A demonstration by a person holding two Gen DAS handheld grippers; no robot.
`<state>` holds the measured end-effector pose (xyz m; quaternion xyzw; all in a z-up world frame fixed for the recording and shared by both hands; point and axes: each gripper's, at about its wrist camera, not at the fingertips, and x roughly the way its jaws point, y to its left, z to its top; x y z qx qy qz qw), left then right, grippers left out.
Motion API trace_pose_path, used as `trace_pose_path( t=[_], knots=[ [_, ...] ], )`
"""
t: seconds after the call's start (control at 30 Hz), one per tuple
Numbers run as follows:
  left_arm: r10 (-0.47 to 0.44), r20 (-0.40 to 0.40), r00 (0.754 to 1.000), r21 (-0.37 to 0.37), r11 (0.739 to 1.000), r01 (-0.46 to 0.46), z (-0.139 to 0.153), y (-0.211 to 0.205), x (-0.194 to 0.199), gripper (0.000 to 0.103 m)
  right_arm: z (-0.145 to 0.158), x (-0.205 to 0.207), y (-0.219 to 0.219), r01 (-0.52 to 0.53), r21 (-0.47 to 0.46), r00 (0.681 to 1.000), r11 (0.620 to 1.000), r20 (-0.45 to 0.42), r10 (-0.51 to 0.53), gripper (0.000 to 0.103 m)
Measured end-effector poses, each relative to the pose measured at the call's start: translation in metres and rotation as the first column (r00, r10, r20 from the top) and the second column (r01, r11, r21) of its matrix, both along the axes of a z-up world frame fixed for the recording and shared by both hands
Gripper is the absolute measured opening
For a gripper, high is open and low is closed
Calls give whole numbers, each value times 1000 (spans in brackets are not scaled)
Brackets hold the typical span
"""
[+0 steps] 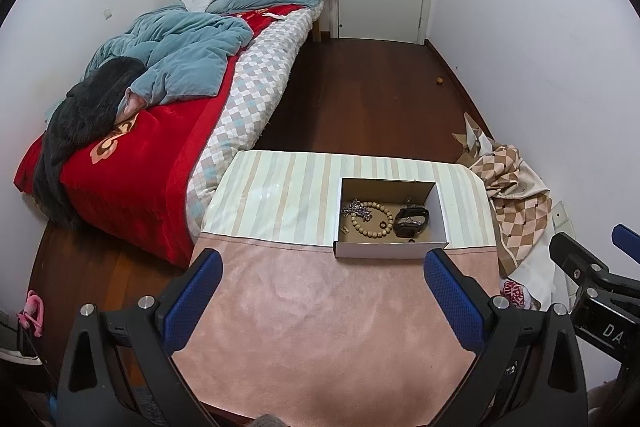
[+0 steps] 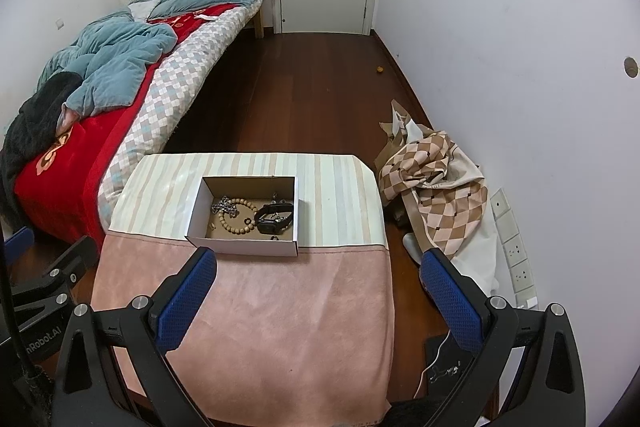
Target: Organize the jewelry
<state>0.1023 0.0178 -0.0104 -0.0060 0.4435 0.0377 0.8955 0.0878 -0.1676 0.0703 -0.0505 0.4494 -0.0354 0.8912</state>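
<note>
From the left wrist view, the left gripper (image 1: 322, 261) hangs above the pink cloth (image 1: 320, 319) with its blue-padded fingers (image 1: 452, 297) spread wide and holding nothing. Just ahead of the right fingertip sits the open cardboard box (image 1: 390, 249), holding a wooden bead bracelet (image 1: 374, 219), a silver chain (image 1: 356, 209) and a black watch (image 1: 412, 221). From the right wrist view, the right gripper (image 2: 316, 261) is likewise splayed and empty; the box (image 2: 244, 247) lies just beyond its left fingertip, on the striped cloth (image 2: 340, 195), the beads (image 2: 236, 217) and watch (image 2: 274, 219) inside.
</note>
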Motion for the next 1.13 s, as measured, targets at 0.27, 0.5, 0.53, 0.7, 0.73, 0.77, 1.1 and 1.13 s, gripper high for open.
trace_pose_path(
  t=[0.27, 0.5, 0.53, 0.7, 0.73, 0.77, 1.1, 1.13],
  knots=[
    [0, 0, 1000, 3, 1000, 0, 0, 0, 0, 103, 0, 0, 0, -2, 0, 1000, 1000, -1, 2, 103],
    [2, 0, 1000, 2, 1000, -2, 2, 1, 0, 103, -1, -2, -2, 0, 6, 1000, 1000, 3, 0, 103],
    [1, -1, 1000, 1, 1000, -1, 2, 1, 0, 103, -1, -2, -2, 1, 5, 1000, 1000, 3, -1, 103],
    [2, -2, 1000, 3, 1000, -2, 2, 1, 0, 103, -1, -2, -2, 1, 6, 1000, 1000, 2, -1, 103],
    [1, -2, 1000, 3, 1000, -1, 3, 1, 0, 103, -1, -2, -2, 1, 7, 1000, 1000, 3, -1, 103],
    [0, -3, 1000, 3, 1000, 0, 2, 1, 0, 103, -1, -2, -2, 2, 8, 1000, 1000, 2, -2, 103],
    [2, 8, 1000, -5, 1000, -2, 3, 2, 0, 103, -3, -2, -3, 6, 9, 1000, 1000, 1, -6, 103],
    [1, 7, 1000, -7, 1000, -1, 3, 2, 1, 103, -3, -1, -3, 6, 8, 1000, 1000, 0, -6, 103]
  ],
)
